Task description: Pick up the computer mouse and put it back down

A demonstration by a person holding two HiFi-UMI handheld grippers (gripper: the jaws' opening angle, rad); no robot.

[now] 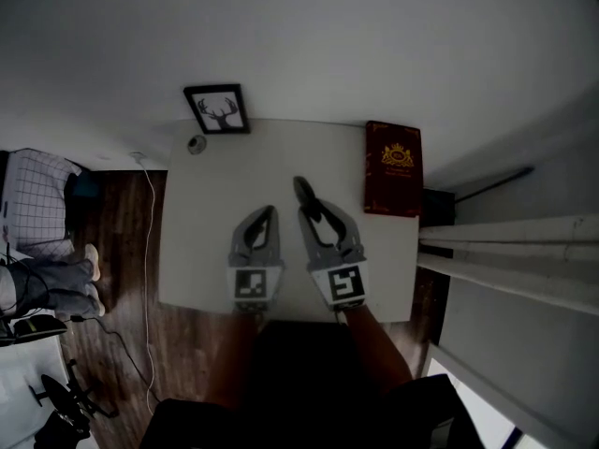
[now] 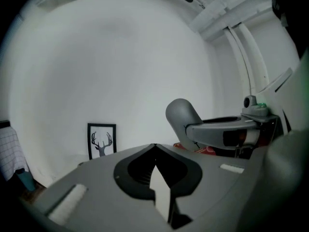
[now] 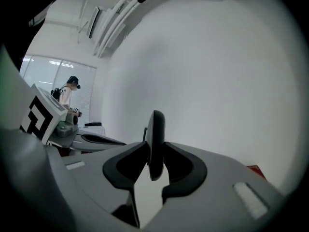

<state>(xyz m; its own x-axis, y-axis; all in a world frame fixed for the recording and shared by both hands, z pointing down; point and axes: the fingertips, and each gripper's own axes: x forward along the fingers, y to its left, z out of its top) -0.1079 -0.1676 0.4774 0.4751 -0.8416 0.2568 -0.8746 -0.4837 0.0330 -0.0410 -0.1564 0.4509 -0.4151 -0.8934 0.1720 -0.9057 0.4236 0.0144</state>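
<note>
The computer mouse (image 1: 303,191) is dark and stands on edge between the jaws of my right gripper (image 1: 309,204), lifted above the white table (image 1: 201,241). In the right gripper view the mouse (image 3: 155,139) is a thin black oval with both pads of the right gripper (image 3: 155,154) pressed on its sides. My left gripper (image 1: 270,213) hovers just left of it, shut and empty. In the left gripper view the left gripper (image 2: 154,148) has its jaws closed together, and the right gripper's grey body (image 2: 212,129) shows to the right.
A framed deer picture (image 1: 217,109) leans on the wall at the table's back left, beside a small round object (image 1: 196,144). A dark red book (image 1: 393,168) lies at the back right. A white cable (image 1: 148,241) runs along the table's left side. White rails (image 1: 505,251) stand to the right.
</note>
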